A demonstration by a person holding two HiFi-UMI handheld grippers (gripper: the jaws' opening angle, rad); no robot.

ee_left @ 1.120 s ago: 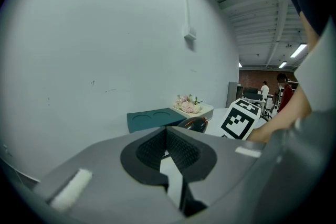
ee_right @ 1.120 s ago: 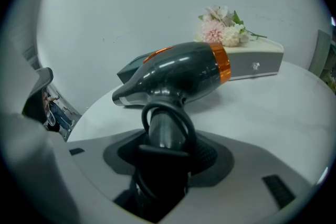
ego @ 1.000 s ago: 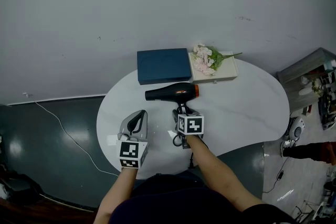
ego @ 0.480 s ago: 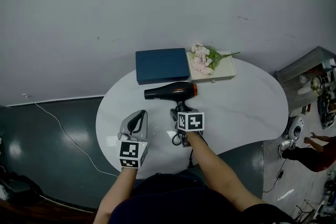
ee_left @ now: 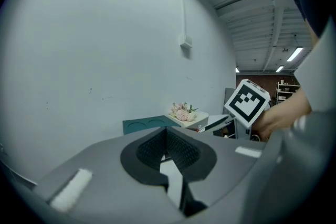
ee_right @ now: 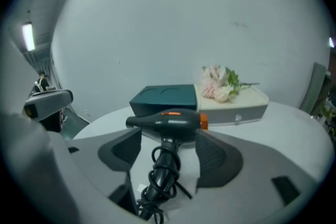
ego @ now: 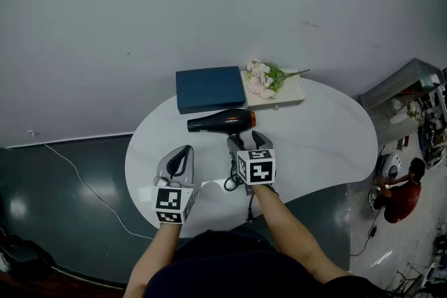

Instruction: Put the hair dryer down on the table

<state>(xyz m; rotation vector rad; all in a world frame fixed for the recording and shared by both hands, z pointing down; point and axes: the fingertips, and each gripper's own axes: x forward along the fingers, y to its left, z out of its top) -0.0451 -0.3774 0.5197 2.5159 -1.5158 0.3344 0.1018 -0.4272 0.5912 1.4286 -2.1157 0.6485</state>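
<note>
The black hair dryer [ego: 220,121] with an orange ring lies on the white table [ego: 314,129], nozzle to the left, its handle and wound cord [ee_right: 161,170] pointing toward me. My right gripper [ego: 246,143] straddles that handle and its jaws are opening. In the right gripper view the pads [ee_right: 216,157] stand clear of the handle on both sides of the hair dryer [ee_right: 168,122]. My left gripper [ego: 180,157] rests to the left of the dryer, shut and empty, and in its own view the left gripper [ee_left: 168,150] holds nothing.
A dark blue box [ego: 208,87] and a white case with pink flowers [ego: 271,82] sit at the table's far side against the grey wall. A person [ego: 399,193] crouches on the floor at the right near shelving. A cable [ego: 77,171] runs over the dark floor on the left.
The right gripper's jaws have spread apart off the dryer's handle. The dryer stays lying on the table. The left gripper has not moved.
</note>
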